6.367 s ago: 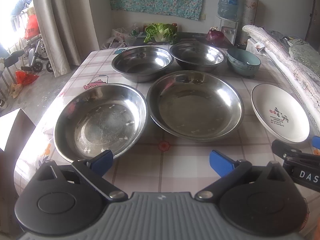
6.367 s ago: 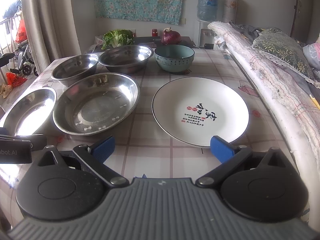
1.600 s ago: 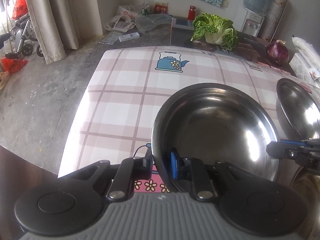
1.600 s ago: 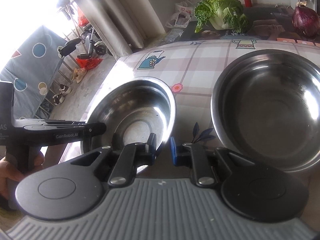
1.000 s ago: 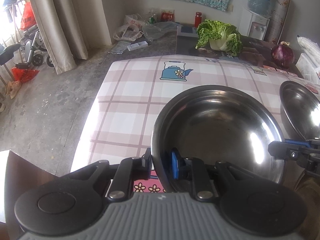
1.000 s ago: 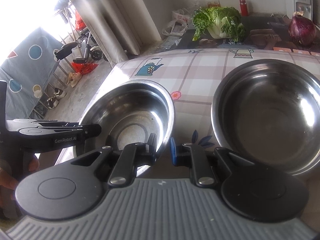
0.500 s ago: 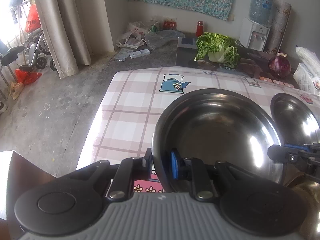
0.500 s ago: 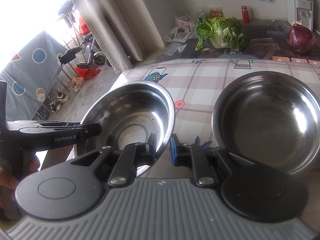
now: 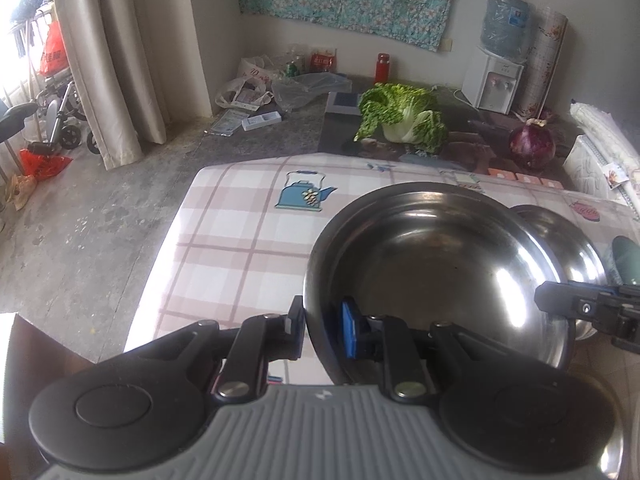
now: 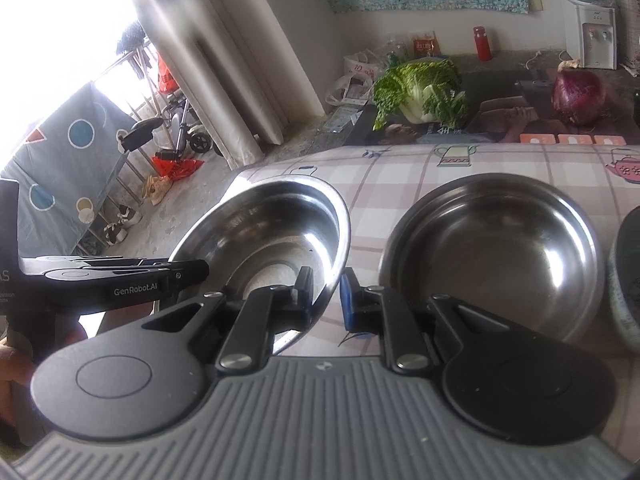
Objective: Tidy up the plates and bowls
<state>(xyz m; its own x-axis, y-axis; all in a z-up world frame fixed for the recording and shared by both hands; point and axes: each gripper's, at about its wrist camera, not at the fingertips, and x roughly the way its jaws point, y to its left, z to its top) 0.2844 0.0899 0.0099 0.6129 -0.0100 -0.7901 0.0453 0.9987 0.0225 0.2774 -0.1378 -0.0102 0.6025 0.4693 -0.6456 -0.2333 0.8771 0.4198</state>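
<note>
Item: steel bowl (image 9: 432, 264), gripped on opposite rims, clear of the worktop (image 9: 240, 240), as I judge from its tilt. My left tongs (image 9: 324, 326) are nearly closed on its near-left rim, one pad outside the wall, the blue pad inside; my right tongs (image 10: 326, 294) are likewise pinched on the rim at the far side, rim between the pads. Two grips, I judge, because the bowl is wide and slick, and one pinch would let it swing. Second steel bowl (image 10: 492, 252): resting on the worktop just beside the first, mouth up, the likely place to nest the held one. Teal bowl (image 9: 624, 260): at the right edge, partly hidden. Cabbage (image 9: 404, 118) and red onion (image 9: 532, 146): beyond the worktop's far end, well apart from the bowls.
</note>
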